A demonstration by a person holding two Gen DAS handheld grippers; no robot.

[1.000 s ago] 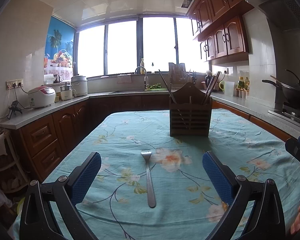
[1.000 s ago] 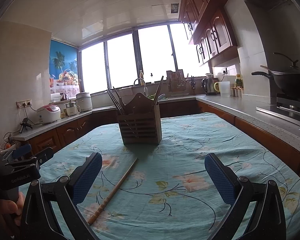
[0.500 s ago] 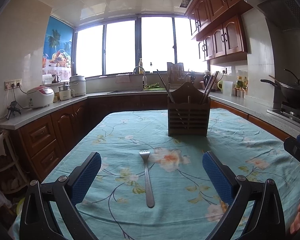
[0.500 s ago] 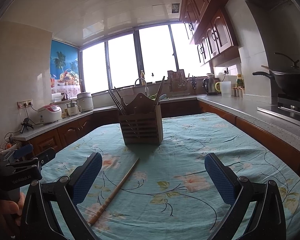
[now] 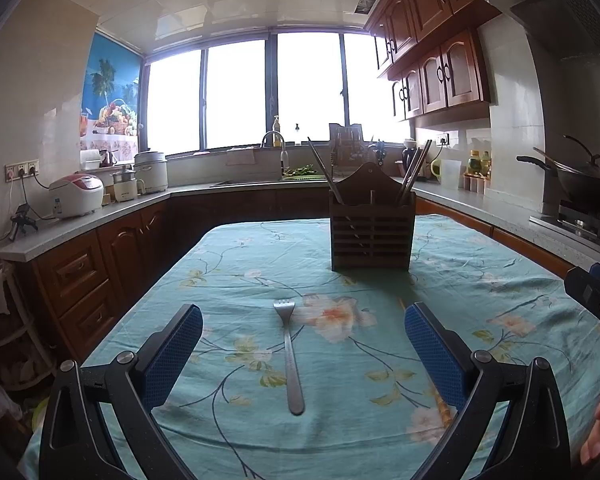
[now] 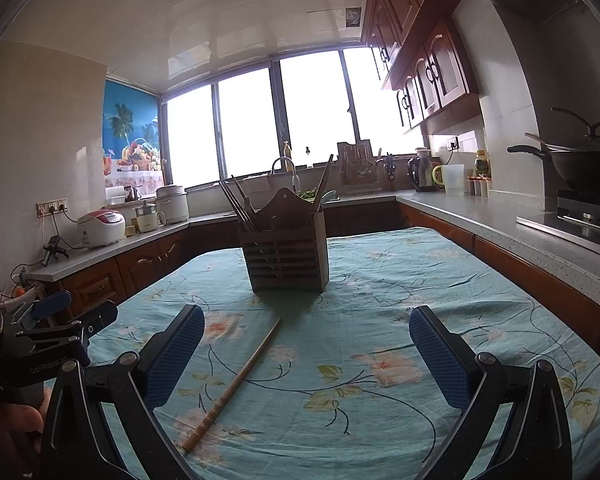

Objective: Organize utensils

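A steel fork [image 5: 290, 354] lies on the floral tablecloth [image 5: 460, 280], tines away from me, between the open fingers of my left gripper [image 5: 303, 350]. A wooden chopstick [image 6: 236, 380] lies slantwise on the cloth, between the fingers of my open right gripper [image 6: 306, 354], nearer the left one. A brown slatted utensil holder [image 5: 372, 232] stands upright farther back with chopsticks and utensils in it; it also shows in the right wrist view [image 6: 286, 258]. Both grippers are empty.
The table is ringed by kitchen counters [image 5: 100, 216] with a rice cooker [image 5: 76, 200] on the left and a wok on a stove [image 5: 588, 188] on the right. The other gripper shows at each view's edge, on the right [image 5: 596, 292] and on the left [image 6: 56, 332].
The left wrist view has shifted slightly; the fork and holder sit a little more to the left and up. The right view has barely moved. Both grippers stay open.
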